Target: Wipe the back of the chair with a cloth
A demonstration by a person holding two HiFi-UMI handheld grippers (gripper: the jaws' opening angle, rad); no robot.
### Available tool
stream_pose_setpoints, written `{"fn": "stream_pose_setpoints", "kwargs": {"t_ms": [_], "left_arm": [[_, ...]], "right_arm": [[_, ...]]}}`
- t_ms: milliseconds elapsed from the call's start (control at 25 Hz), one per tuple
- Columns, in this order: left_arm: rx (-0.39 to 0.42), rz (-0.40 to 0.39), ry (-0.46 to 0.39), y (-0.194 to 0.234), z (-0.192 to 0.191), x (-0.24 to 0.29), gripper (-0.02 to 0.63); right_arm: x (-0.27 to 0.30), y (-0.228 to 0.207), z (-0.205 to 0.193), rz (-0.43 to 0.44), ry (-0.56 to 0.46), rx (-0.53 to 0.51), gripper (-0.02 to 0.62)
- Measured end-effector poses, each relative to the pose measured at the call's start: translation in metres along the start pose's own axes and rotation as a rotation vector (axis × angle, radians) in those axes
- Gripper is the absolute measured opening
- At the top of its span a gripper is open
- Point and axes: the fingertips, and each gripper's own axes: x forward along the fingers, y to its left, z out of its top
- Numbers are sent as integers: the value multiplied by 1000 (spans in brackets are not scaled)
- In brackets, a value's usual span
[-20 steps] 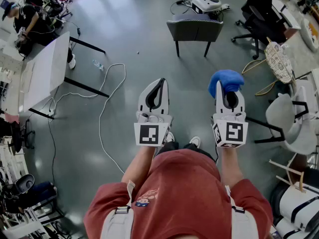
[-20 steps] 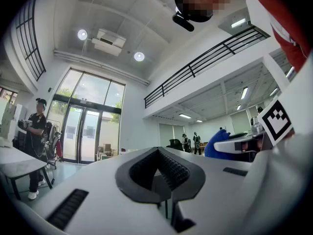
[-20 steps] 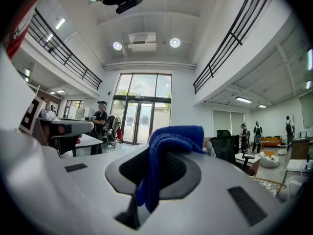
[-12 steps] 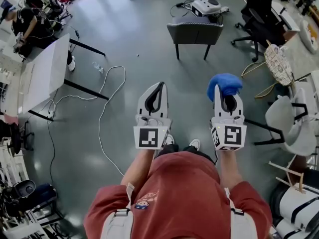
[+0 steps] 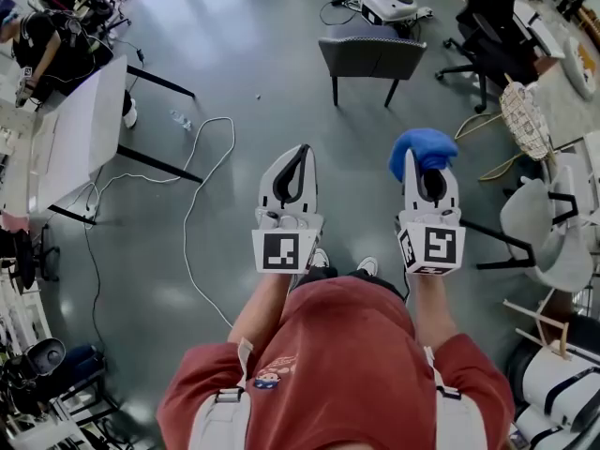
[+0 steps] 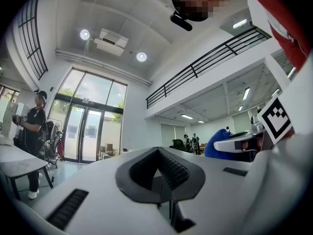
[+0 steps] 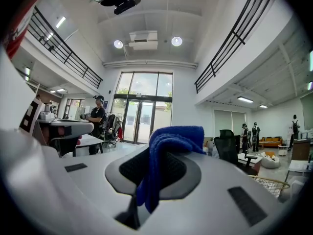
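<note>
None of the wiping looks done. The chair [image 5: 372, 56] stands well ahead of you, apart from both tools. Your right gripper [image 5: 427, 164] is clamped on the blue cloth [image 5: 424, 146]. The cloth is bunched over the jaw tips, folds running lengthwise along the jaws and pointing forward at the chair. Your left gripper [image 5: 300, 154] is closed on nothing. The chair's wide side lies crosswise to you; can't tell whether that face is its back. Left to do: approach, then wipe.

A tall open office hall — white desk [image 5: 80, 139], swivel chair [image 5: 492, 36], mezzanine railing [image 7: 237, 35], glass doors [image 7: 144, 115].
</note>
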Motion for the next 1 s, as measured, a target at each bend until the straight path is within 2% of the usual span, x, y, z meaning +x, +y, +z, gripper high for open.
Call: {"fn": "stream_pose_setpoints", "kwargs": {"t_ms": [280,480,800,880,1000], "left_arm": [[-2,-24,2,47,-14,11,14],[-3,-54,23,60,-26,36,14],[9,-33,50,71,-62,131,14],[26,-25,26,69,-65,169,14],[-2,3,-51,70,-63,232,14]], "right_arm": [[37,38,-3,-10,24,-7,61],[61,40,-16,-26,61,8,61],[148,-9,-53,-10,81,62,61],[177,-32,-65,2,87,82,61],[228,-72,-77,20,95,97,61]]}}
